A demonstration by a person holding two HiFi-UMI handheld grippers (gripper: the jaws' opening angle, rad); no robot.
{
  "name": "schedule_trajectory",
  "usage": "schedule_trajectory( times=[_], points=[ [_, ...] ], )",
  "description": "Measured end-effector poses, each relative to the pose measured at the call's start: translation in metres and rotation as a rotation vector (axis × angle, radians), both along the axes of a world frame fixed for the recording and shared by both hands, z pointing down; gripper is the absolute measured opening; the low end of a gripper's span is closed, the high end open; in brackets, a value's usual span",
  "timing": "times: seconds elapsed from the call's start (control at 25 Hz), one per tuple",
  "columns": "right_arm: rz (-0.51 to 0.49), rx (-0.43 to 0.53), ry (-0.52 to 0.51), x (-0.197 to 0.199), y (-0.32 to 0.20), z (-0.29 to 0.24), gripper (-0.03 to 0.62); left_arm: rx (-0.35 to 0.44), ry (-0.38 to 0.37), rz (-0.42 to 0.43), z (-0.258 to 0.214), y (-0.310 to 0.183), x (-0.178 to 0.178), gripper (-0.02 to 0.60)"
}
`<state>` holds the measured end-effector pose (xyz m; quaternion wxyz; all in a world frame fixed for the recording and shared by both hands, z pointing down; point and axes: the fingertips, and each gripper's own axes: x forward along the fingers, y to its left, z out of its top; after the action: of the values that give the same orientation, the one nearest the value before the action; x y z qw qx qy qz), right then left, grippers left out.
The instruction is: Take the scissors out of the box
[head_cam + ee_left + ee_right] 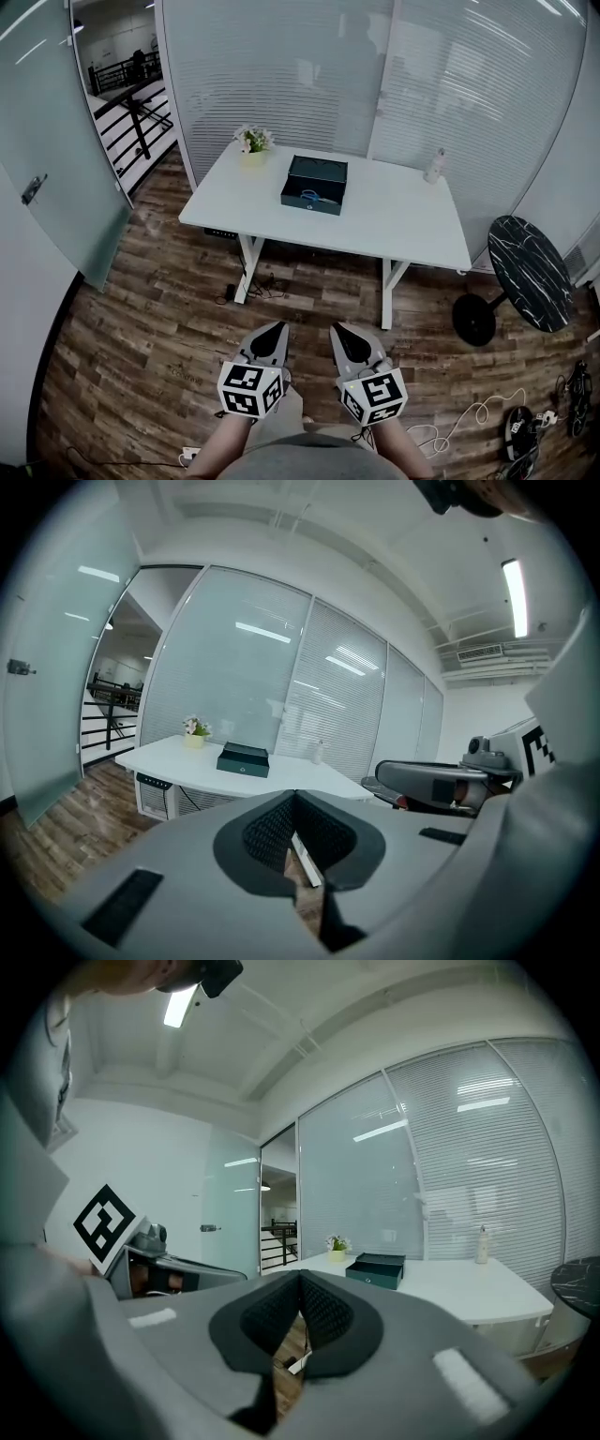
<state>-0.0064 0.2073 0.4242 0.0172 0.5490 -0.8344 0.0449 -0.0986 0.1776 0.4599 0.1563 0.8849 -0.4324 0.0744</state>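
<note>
Blue-handled scissors [317,197] lie lengthwise in the open box [310,206], handles leftward; left tongs [277,327] and right tongs [338,328] closed, empty.

- No legible text, brand, number or sign in any view.
- Cubes on left gripper [273,329] and right gripper [341,330]: black-and-white square marker patterns only, no letters.

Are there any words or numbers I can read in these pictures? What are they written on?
No words or numbers can be read anywhere.
The cubes on the left gripper and right gripper: black-and-white square patterns, not letters.
The box: a small round mark on its front, too small to read.
The bottle: any label is too small to read.
</note>
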Motion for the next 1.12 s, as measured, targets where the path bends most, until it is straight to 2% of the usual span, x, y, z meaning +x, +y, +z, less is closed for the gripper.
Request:
schedule_trajectory(
  times=[0.44, 0.8, 1.12],
  points=[
    [0.009, -0.021, -0.015, 0.019, -0.040, 0.007, 0.009, 0.006, -0.004, 0.013, -0.001, -0.042, 0.019, 0.005],
    [0.005, -0.021, -0.011, 0.037, -0.108, 0.008, 0.009, -0.001, 0.002, 0.008, 0.006, -0.110, 0.035, 0.005],
    [0.022, -0.018, -0.012, 0.054, -0.190, 0.007, 0.009, -0.003, -0.006, 0.032, 0.007, -0.193, 0.053, 0.005]
  ],
)
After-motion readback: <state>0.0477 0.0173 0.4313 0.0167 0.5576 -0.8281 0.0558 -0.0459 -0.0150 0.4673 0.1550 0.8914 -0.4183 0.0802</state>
